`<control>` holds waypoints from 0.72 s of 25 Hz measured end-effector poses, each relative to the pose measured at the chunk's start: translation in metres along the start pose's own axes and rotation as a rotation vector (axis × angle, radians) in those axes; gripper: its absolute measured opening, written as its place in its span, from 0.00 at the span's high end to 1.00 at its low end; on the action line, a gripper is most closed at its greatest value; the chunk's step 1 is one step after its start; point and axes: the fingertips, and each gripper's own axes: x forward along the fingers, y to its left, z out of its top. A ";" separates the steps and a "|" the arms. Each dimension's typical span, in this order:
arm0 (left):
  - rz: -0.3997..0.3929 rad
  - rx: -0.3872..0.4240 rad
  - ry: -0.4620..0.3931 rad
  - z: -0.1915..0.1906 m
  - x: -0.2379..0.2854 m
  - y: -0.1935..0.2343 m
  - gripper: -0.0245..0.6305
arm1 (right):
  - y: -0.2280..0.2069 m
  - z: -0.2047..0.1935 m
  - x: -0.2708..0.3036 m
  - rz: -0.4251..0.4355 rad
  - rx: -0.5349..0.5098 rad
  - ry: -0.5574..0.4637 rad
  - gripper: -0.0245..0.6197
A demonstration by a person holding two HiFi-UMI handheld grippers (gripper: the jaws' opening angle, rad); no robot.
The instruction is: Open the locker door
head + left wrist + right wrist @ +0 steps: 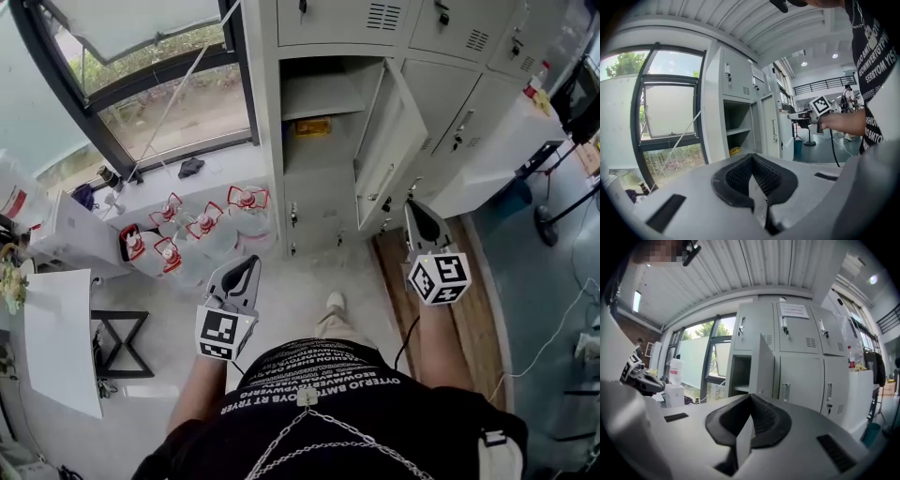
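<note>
The grey locker bank [441, 56] fills the top of the head view. One locker door [389, 141] stands swung out to the right, and its compartment [314, 98] shows a shelf with a yellow item [312, 127] beneath. My right gripper [419, 211] hangs shut and empty just below and right of that door, apart from it. Lower left, my left gripper [246, 267] is also shut and empty. In the left gripper view the open door [769, 126] lies ahead, beyond my left gripper [752, 161]. The right gripper view shows the door [765, 369] edge-on past my right gripper [751, 399].
Several capped water bottles [202, 225] lie on the floor under the window [150, 84]. A black folding stool [122, 342] and a white board [61, 337] sit at the left. A wooden plank [469, 309] runs along the floor at the right. My shoe [335, 302] points at the lockers.
</note>
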 end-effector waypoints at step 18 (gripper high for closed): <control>-0.123 -0.005 -0.072 0.028 0.023 -0.040 0.96 | 0.028 -0.045 -0.053 0.037 0.053 0.126 0.97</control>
